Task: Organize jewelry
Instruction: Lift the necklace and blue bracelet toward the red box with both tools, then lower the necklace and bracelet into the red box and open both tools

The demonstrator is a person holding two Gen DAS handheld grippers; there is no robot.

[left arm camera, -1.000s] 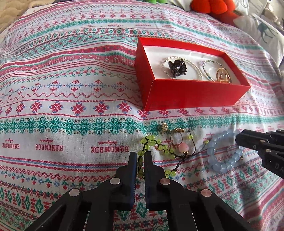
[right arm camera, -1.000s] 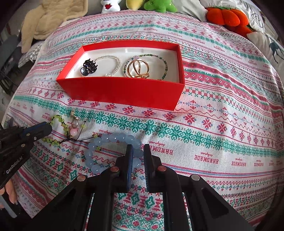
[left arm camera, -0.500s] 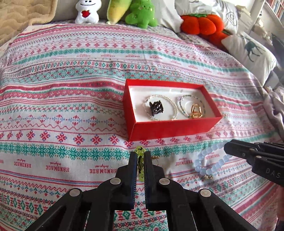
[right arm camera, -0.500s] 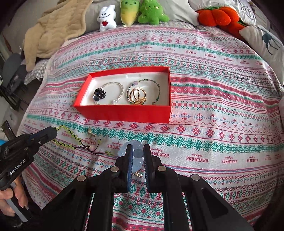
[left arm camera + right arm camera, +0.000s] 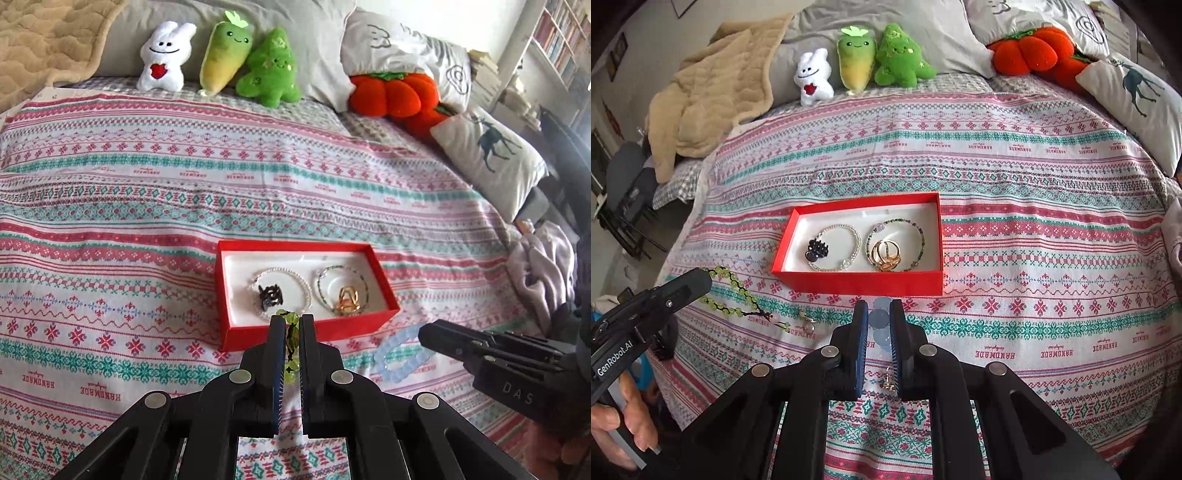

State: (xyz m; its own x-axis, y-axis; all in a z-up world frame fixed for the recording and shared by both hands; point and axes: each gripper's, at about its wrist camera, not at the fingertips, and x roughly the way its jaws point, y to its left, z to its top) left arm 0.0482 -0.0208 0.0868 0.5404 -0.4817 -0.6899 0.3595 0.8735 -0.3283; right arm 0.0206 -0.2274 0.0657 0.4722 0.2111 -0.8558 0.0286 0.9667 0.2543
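Note:
A red box (image 5: 236, 332) (image 5: 857, 286) with a white lining lies on the patterned bedspread. It holds a pearl bracelet, a dark hair clip, a green beaded bracelet and gold rings. My left gripper (image 5: 291, 332) is shut on a green bead bracelet (image 5: 291, 341) and holds it raised; in the right wrist view the bracelet (image 5: 737, 291) hangs from the left gripper (image 5: 701, 278). My right gripper (image 5: 879, 317) is shut on a pale blue bead bracelet (image 5: 879, 319), which in the left wrist view hangs as a loop (image 5: 400, 354) from the right gripper (image 5: 424, 330).
A small gold earring (image 5: 809, 321) lies on the bedspread in front of the box. Plush toys (image 5: 225, 59), an orange pumpkin cushion (image 5: 391, 94) and pillows (image 5: 491, 155) line the back. A beige blanket (image 5: 713, 96) lies at the far left.
Both grippers have lifted and pulled back from the bedspread, each carrying its bracelet up off the cloth. The box now looks smaller and farther away.

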